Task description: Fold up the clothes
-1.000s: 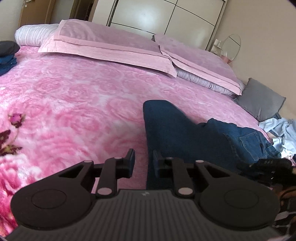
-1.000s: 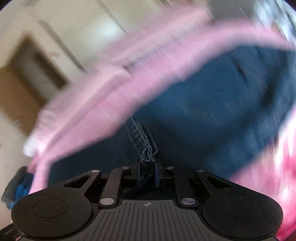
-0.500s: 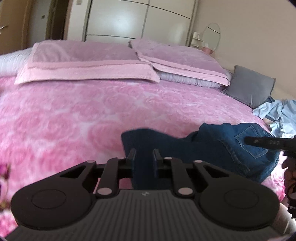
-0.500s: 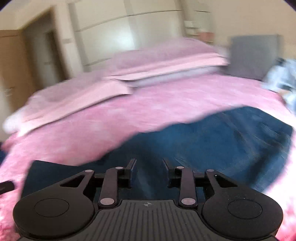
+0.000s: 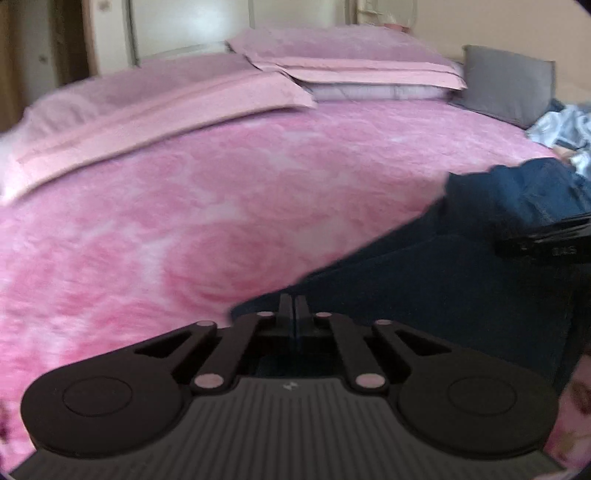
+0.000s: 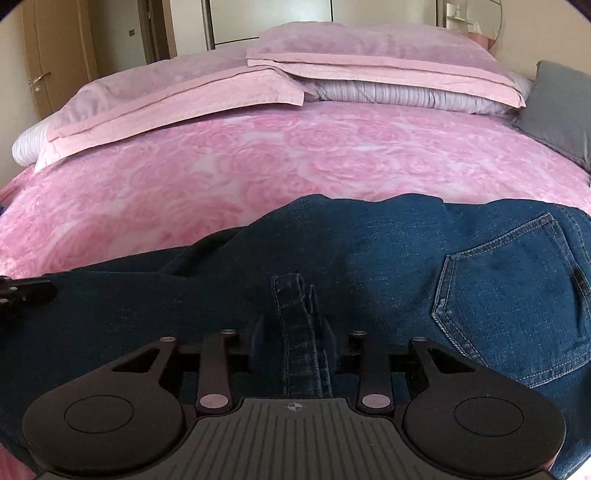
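Dark blue jeans (image 6: 369, 251) lie across the pink bedspread (image 6: 258, 166), with a back pocket (image 6: 517, 295) facing up on the right. My right gripper (image 6: 293, 332) stands open over them, and a raised fold of denim (image 6: 295, 325) sits upright between its jaws. My left gripper (image 5: 294, 306) is at the near-left edge of the jeans (image 5: 461, 288), where its fingertips are shut with a thin line of blue cloth between them. The right gripper's black body (image 5: 543, 240) shows at the right of the left wrist view. The left gripper's tip (image 6: 22, 295) shows at the left edge of the right wrist view.
Pink pillows (image 6: 184, 92) and a striped bolster (image 6: 406, 96) lie at the head of the bed. A grey cushion (image 5: 509, 81) and a heap of pale blue clothes (image 5: 565, 129) sit at the far right. Behind the bed are wardrobe doors (image 6: 269, 14) and a wooden door (image 6: 44, 55).
My left gripper moved to the leg's edge and closed there. My right gripper let go of the bunched denim, opened, and now has a denim fold between its jaws.
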Available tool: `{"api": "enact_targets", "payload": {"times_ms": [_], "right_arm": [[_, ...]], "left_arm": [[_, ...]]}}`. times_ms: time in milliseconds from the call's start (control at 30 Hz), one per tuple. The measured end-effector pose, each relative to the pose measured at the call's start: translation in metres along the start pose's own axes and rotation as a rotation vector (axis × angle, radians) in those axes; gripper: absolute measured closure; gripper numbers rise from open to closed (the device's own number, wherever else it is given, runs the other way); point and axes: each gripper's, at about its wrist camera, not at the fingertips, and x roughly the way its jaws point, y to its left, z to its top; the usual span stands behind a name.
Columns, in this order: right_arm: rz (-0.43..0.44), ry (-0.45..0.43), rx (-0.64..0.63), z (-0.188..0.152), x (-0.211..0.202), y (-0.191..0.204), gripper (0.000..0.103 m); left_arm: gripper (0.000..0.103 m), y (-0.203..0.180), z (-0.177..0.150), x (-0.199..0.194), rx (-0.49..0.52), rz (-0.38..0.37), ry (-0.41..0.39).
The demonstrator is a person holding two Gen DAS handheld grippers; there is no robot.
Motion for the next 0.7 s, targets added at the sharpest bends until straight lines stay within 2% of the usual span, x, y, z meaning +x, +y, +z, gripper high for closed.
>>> {"api": "enact_targets", "payload": {"times_ms": [67, 100, 167, 233, 300, 400, 433, 533, 600, 633, 700], "right_arm": [[0.014, -0.006, 0.013, 0.0, -0.001, -0.003, 0.071], [0.016, -0.007, 0.017, 0.001, -0.002, -0.004, 0.07], [0.022, -0.009, 0.026, 0.002, -0.006, -0.005, 0.07], [0.028, -0.011, 0.032, 0.003, -0.009, -0.005, 0.066], [0.028, -0.014, 0.02, 0.004, -0.01, -0.002, 0.065], [0.017, -0.015, 0.021, 0.003, -0.017, -0.001, 0.065], [0.014, -0.031, 0.026, 0.0, -0.027, -0.002, 0.065], [0.055, -0.124, 0.009, -0.015, -0.07, 0.0, 0.065], [0.085, -0.128, -0.01, -0.03, -0.087, 0.004, 0.066], [0.089, -0.119, -0.028, -0.038, -0.09, 0.007, 0.066], [0.049, -0.072, -0.093, -0.054, -0.08, 0.016, 0.066]], "left_arm": [[0.101, 0.014, -0.003, -0.011, -0.096, 0.006, -0.012], [0.101, 0.023, -0.005, -0.015, -0.159, -0.009, -0.022], [0.101, 0.029, -0.008, -0.021, -0.201, -0.058, -0.037], [0.1, 0.017, -0.01, -0.008, -0.091, -0.037, 0.025], [0.1, 0.008, -0.012, -0.005, -0.032, -0.006, 0.029], [0.102, 0.004, -0.008, -0.037, -0.053, -0.014, -0.012], [0.102, 0.001, -0.009, -0.055, -0.056, -0.038, -0.042], [0.101, -0.014, -0.02, -0.091, -0.034, -0.102, -0.067], [0.101, -0.025, -0.035, -0.092, -0.008, -0.124, -0.025], [0.101, -0.029, -0.045, -0.085, -0.002, -0.11, 0.007], [0.101, -0.034, -0.059, -0.072, -0.019, -0.088, 0.03]]}}
